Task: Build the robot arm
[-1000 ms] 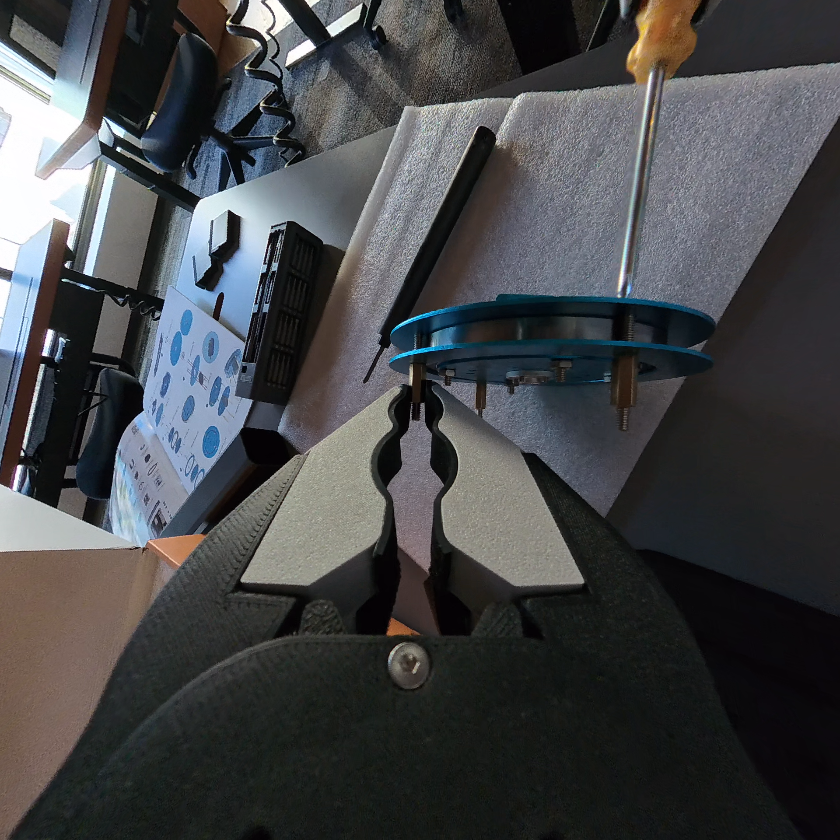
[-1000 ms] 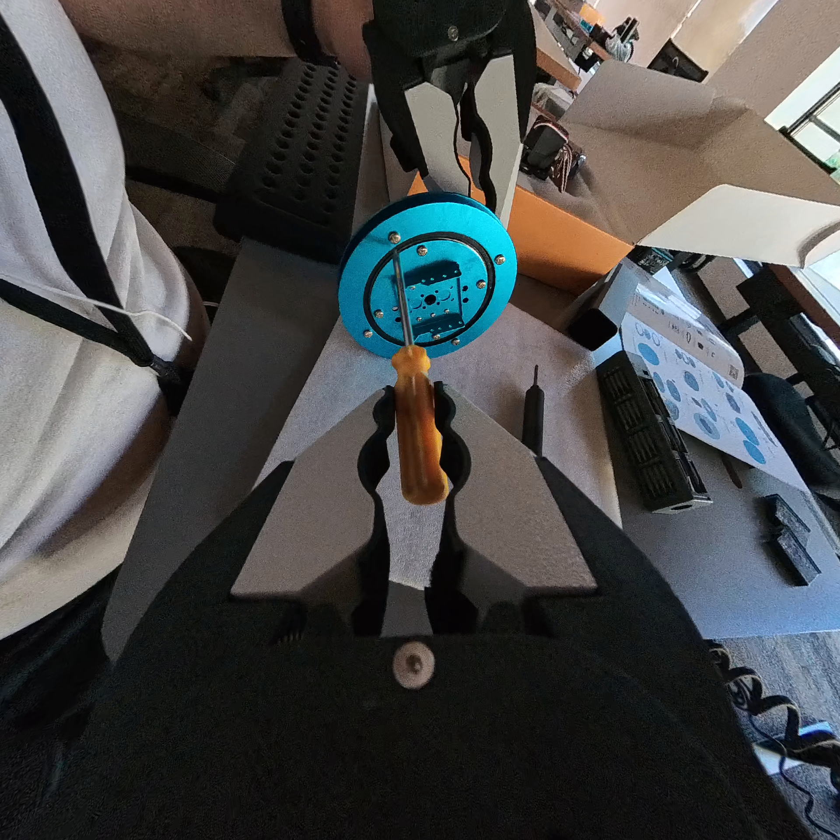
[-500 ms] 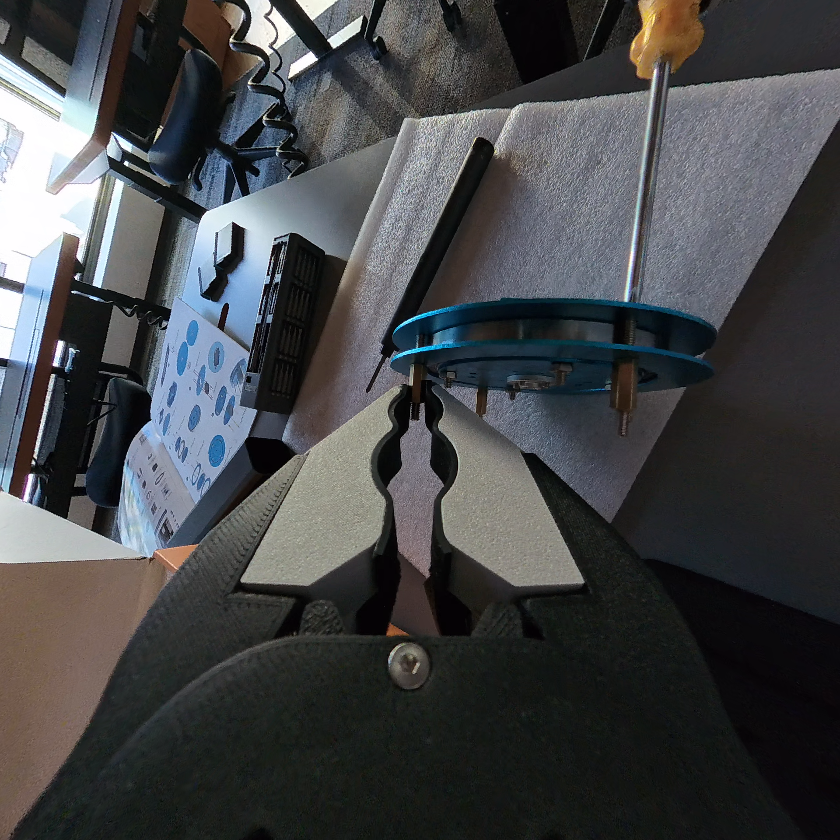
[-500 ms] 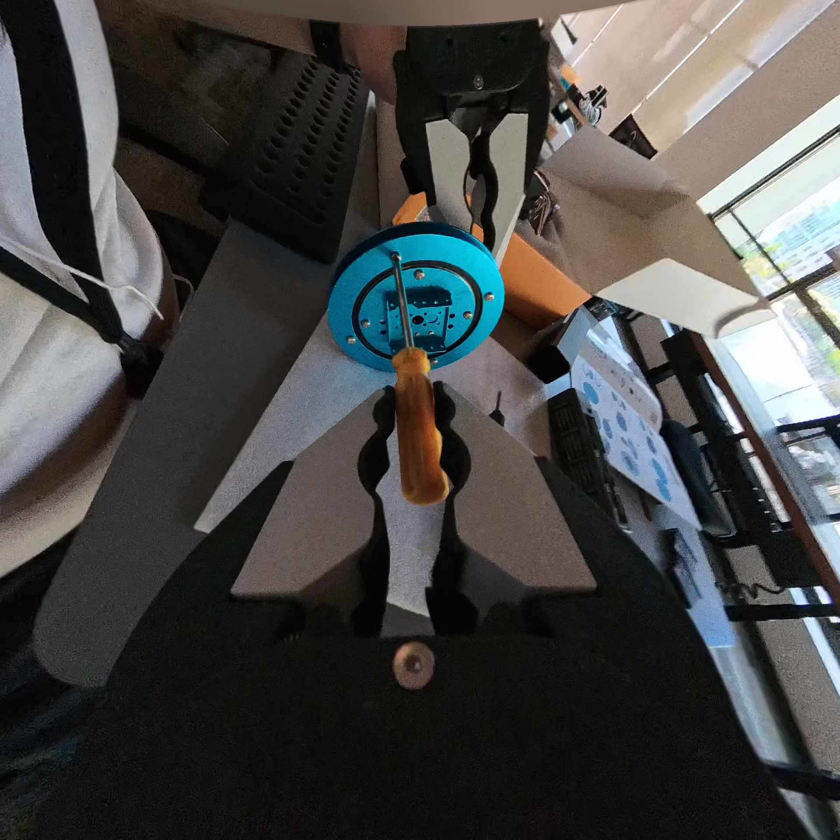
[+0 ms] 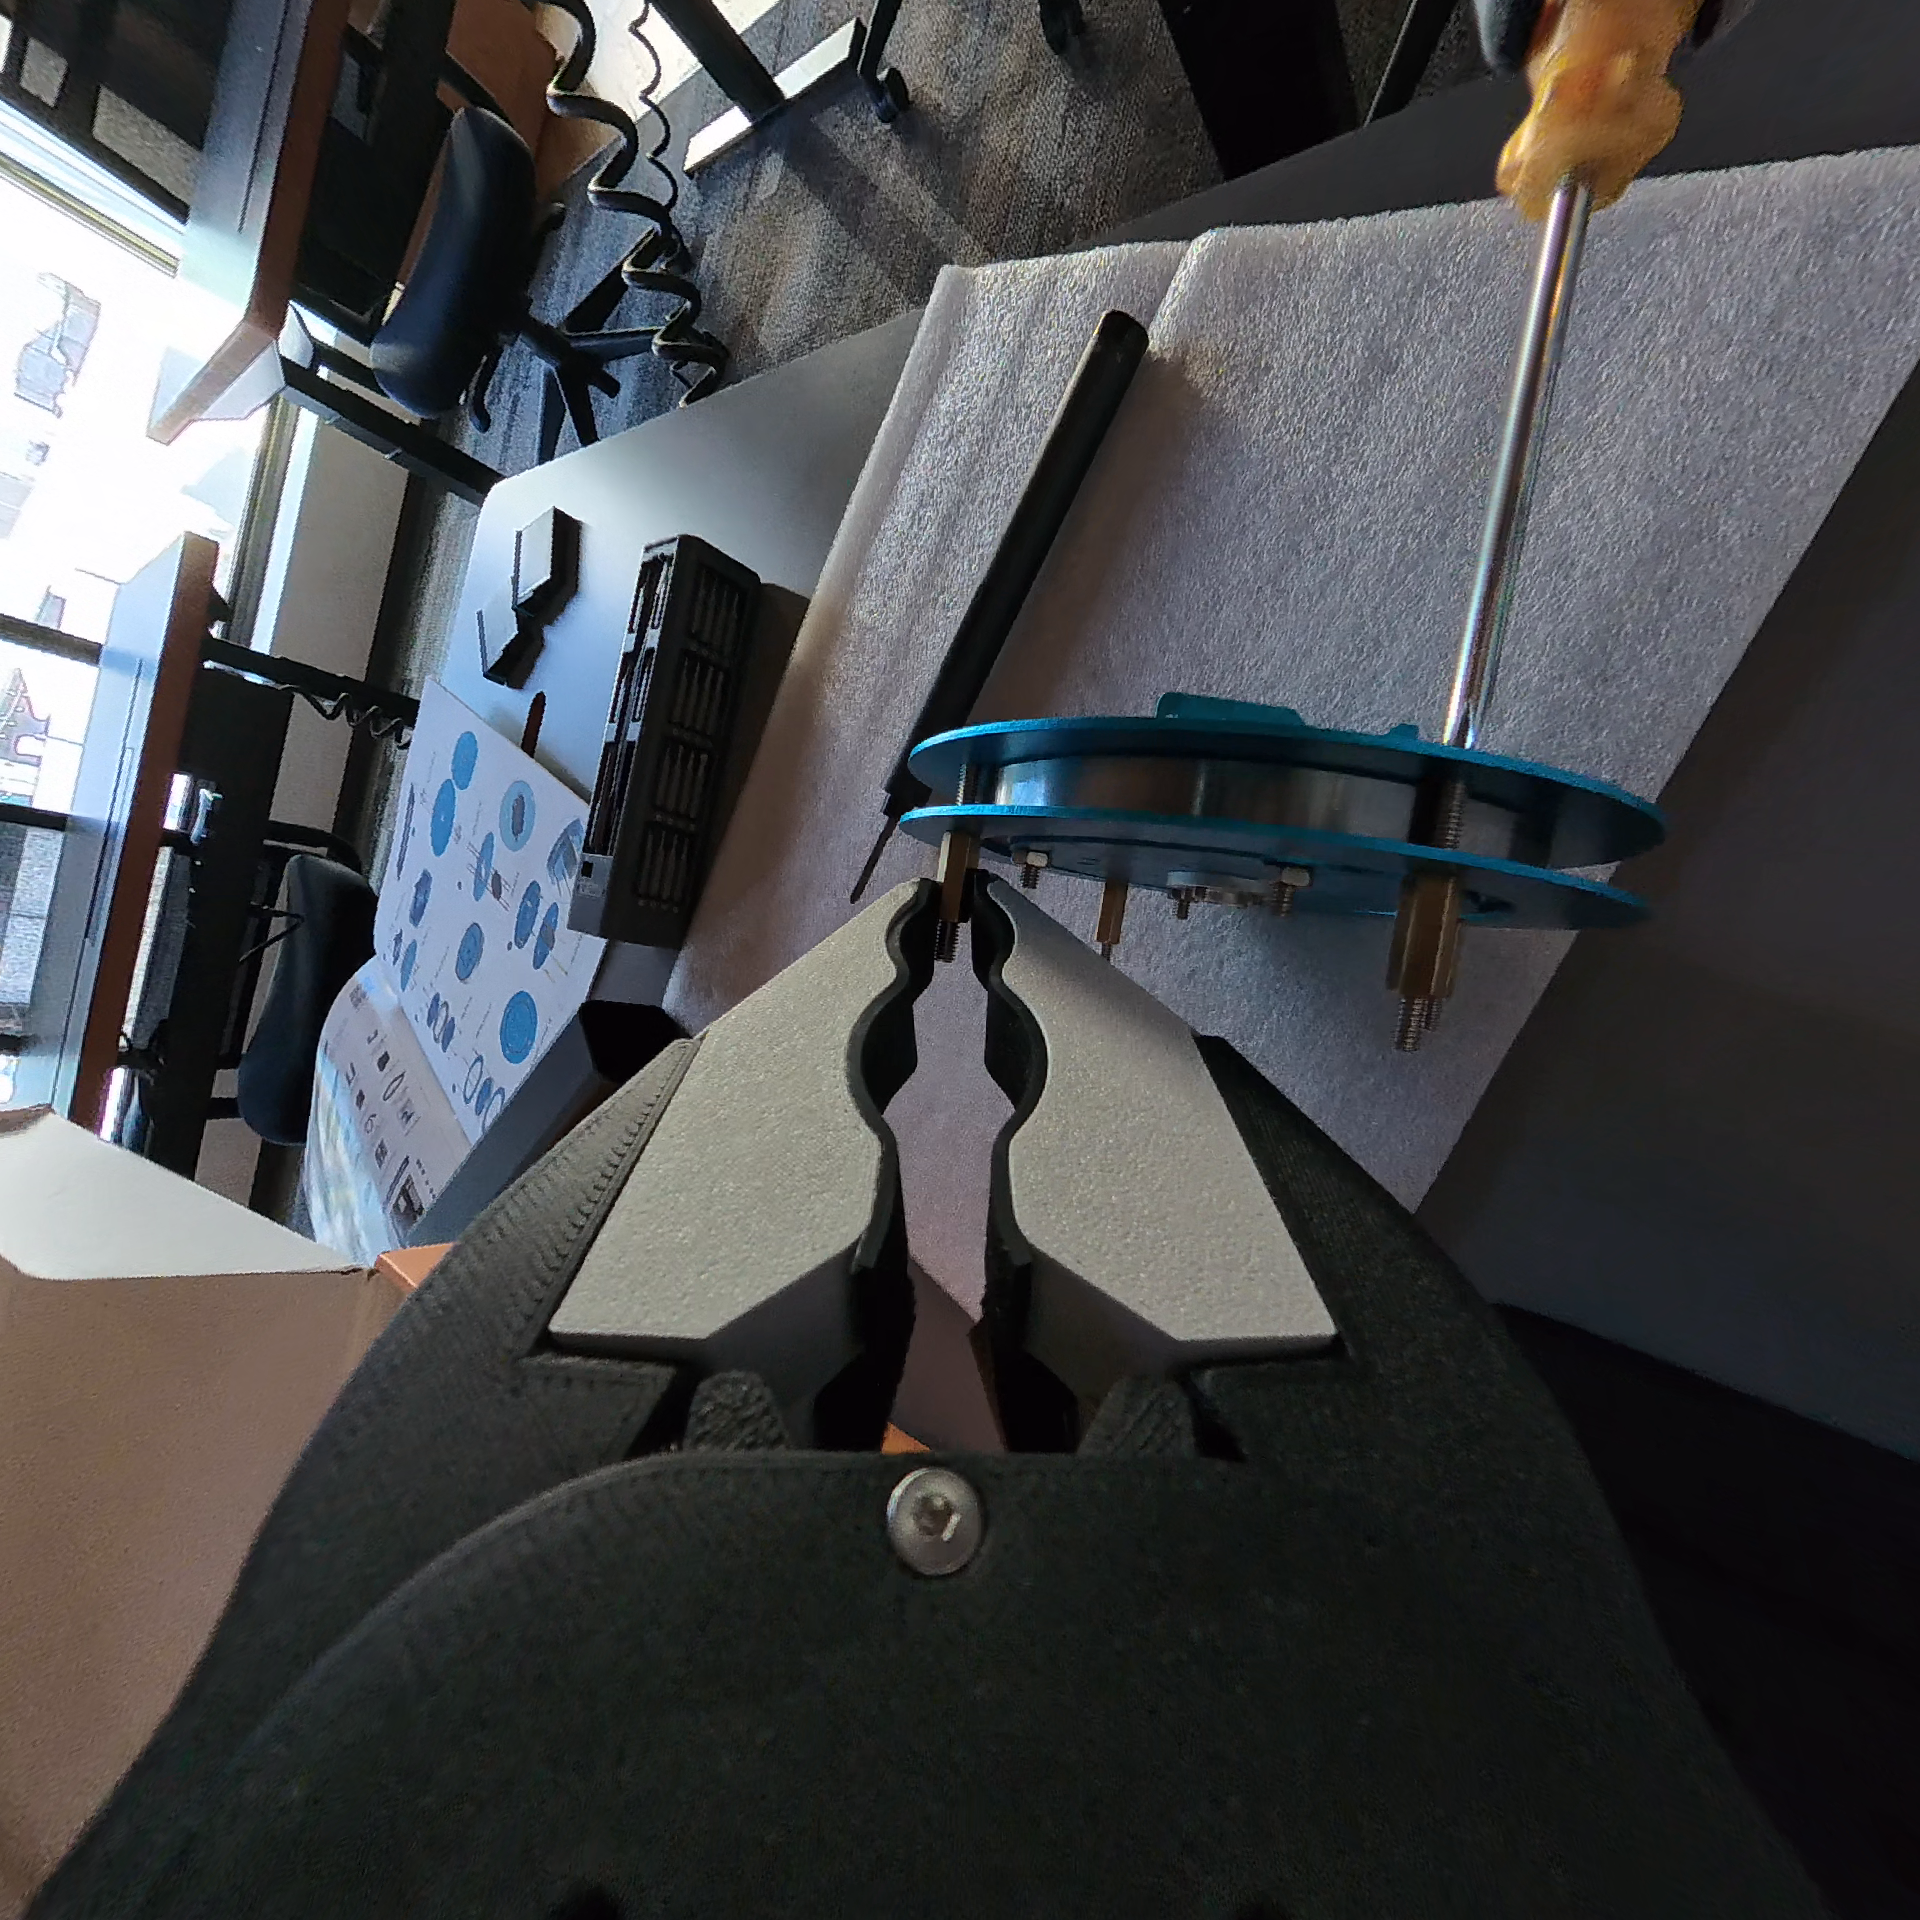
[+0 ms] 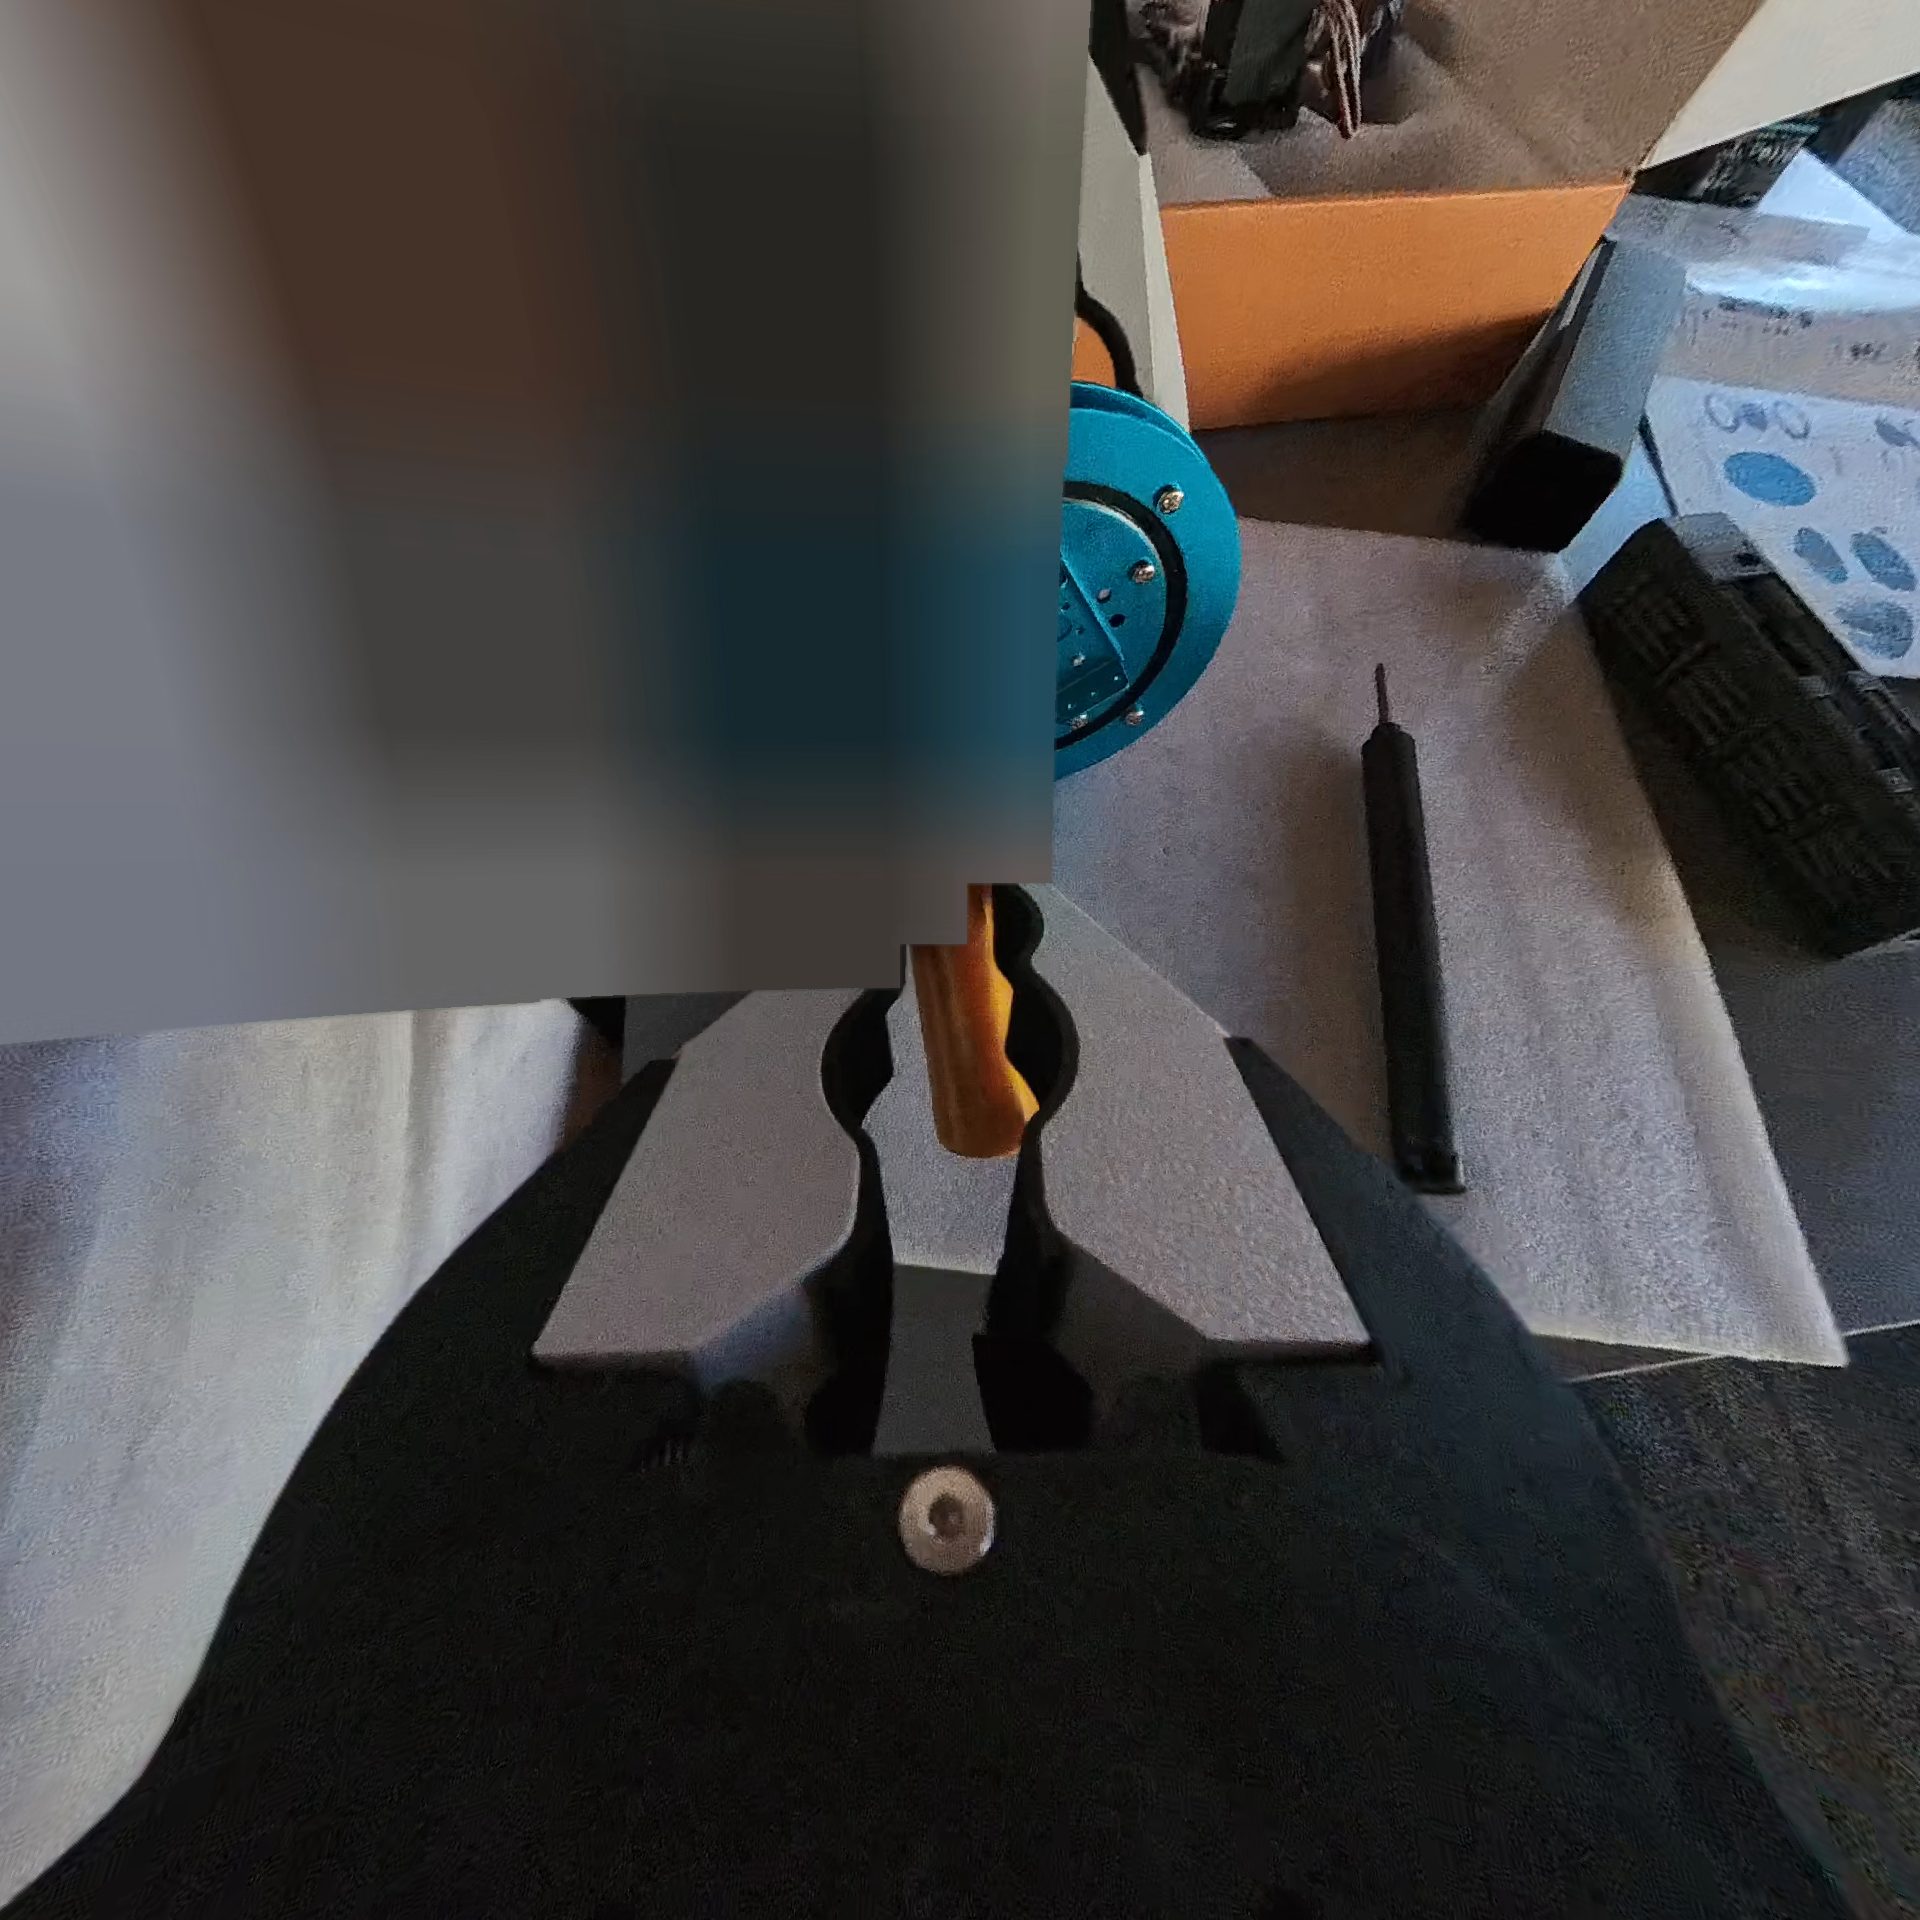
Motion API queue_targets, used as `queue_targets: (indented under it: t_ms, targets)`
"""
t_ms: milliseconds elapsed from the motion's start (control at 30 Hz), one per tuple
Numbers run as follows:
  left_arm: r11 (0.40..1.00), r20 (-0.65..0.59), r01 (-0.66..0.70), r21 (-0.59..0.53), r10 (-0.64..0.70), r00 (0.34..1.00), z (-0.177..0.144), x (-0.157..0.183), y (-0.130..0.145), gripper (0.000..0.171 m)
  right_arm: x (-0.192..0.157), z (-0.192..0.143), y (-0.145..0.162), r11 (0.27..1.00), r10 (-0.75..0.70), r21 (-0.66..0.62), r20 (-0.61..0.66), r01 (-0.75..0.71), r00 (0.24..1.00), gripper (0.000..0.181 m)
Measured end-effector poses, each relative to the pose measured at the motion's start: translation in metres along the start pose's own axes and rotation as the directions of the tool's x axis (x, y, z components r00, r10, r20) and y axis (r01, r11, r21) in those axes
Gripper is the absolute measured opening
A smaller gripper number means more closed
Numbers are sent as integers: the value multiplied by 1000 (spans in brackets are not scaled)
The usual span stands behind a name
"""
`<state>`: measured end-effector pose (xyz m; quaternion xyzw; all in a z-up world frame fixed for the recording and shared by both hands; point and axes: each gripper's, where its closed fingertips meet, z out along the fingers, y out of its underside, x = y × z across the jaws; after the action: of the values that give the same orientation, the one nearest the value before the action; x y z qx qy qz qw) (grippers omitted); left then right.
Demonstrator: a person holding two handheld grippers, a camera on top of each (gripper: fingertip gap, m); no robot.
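Observation:
My left gripper is shut on a brass standoff under the rim of a blue two-disc assembly and holds it above the white foam mat. My right gripper is shut on the orange handle of a screwdriver. In the left wrist view the screwdriver's handle is at the top right and its steel shaft comes down onto the top disc near its right rim. In the right wrist view a blurred patch hides most of the blue assembly and the shaft.
A black precision driver lies on the mat beside the assembly, also in the left wrist view. A black bit case, a printed sheet with blue drawings and an open cardboard box stand beyond the mat.
The right gripper with the screwdriver has swung round, so its view turned sharply. The screwdriver shaft now leans more. The left gripper still holds the assembly in nearly the same place.

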<state>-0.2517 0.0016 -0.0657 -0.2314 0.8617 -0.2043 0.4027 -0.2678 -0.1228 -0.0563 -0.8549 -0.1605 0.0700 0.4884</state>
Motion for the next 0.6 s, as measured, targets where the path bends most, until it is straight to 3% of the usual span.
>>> queue_targets:
  t_ms: [100,233,267,333,433,500,600]
  targets:
    - [1000,2,-7,-1,7,1000,1,0,-1,4,0,-4,-3,1000,1,25,17,-2,1000,16]
    - [1000,-2,-11,1,11,1000,1,0,-2,4,-4,-6,-8,964,-262,35,-59,264,963,15]
    - [1000,-3,-12,2,12,1000,1,1,-3,4,-4,-5,-5,969,-246,9,-47,247,968,15]
    - [1000,-3,-20,2,20,1000,0,1,-4,4,-9,-3,-4,998,-68,0,67,68,995,15]
    - [999,2,-33,0,33,999,0,2,-5,5,-9,-2,-3,983,177,3,203,-182,963,15]
    - [999,12,-38,-9,38,999,1,0,-3,5,-5,-2,-2,970,231,24,230,-242,946,15]
    - [999,18,-32,-15,32,999,3,-2,1,4,8,-8,5,980,175,63,172,-188,969,15]
